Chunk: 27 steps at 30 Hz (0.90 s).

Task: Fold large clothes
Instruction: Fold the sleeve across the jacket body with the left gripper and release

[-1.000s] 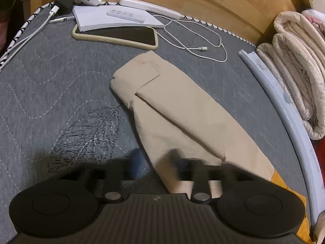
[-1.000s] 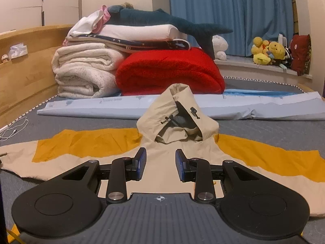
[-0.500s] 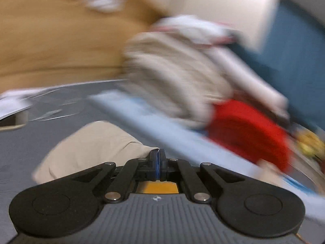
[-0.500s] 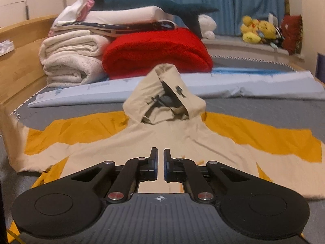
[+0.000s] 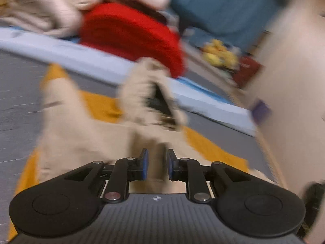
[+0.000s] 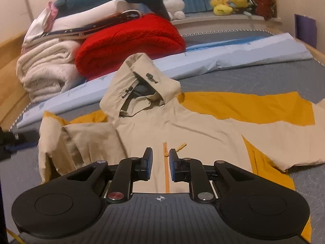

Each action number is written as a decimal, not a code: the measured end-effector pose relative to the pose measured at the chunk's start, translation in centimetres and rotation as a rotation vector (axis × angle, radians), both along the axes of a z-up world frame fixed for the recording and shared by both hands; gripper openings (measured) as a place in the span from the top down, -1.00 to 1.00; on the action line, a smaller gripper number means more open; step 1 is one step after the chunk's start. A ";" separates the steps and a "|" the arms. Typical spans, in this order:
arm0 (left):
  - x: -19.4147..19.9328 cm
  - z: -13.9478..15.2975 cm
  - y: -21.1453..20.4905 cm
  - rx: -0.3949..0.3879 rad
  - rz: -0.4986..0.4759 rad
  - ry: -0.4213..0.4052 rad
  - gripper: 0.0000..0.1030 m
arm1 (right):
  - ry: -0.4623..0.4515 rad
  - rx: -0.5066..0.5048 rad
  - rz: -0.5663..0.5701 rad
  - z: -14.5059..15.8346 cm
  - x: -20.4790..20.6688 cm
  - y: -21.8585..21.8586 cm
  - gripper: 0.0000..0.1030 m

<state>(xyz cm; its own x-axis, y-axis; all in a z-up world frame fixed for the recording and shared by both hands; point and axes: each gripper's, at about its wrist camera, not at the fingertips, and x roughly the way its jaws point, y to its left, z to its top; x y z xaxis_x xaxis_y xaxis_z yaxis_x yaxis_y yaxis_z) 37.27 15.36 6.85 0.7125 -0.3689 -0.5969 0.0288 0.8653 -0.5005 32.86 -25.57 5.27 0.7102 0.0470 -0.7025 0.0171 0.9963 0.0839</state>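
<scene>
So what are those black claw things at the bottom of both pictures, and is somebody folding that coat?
Those are grabbers, a bit like big tongs. A person holds one in each hand, and each has a small camera looking along its two fingers, so every picture shows a grabber at the bottom. One picture comes from the left gripper; it is blurry. The other comes from the right gripper and is sharp.

On the grey bed lies a beige and yellow hooded jacket, front up. One sleeve is already flipped in over the body; the other sleeve is spread out. Behind it are a red blanket and a pile of bedding.

Both grabbers' jaws are opening just now, with nothing pinched between them.
</scene>
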 end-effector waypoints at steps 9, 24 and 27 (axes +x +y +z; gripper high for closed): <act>0.8 -2.9 2.1 -0.099 0.022 0.064 -0.23 | 0.024 0.009 0.074 -1.7 0.7 1.6 0.65; 3.1 -11.4 1.9 -0.127 0.167 0.463 0.03 | 0.036 -0.102 0.333 -3.6 2.2 6.6 0.51; 0.8 -10.0 1.8 -0.123 0.219 0.456 0.03 | 0.037 -0.125 0.349 -3.9 2.4 7.1 0.50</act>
<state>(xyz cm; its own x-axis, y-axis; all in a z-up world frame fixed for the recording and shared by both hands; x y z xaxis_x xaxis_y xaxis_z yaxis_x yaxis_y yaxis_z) 38.10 17.20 -3.19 0.4588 -0.3275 -0.8260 -0.3905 0.7607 -0.5185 35.29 -18.49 1.39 0.6409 0.1940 -0.7427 -0.3243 0.9454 -0.0329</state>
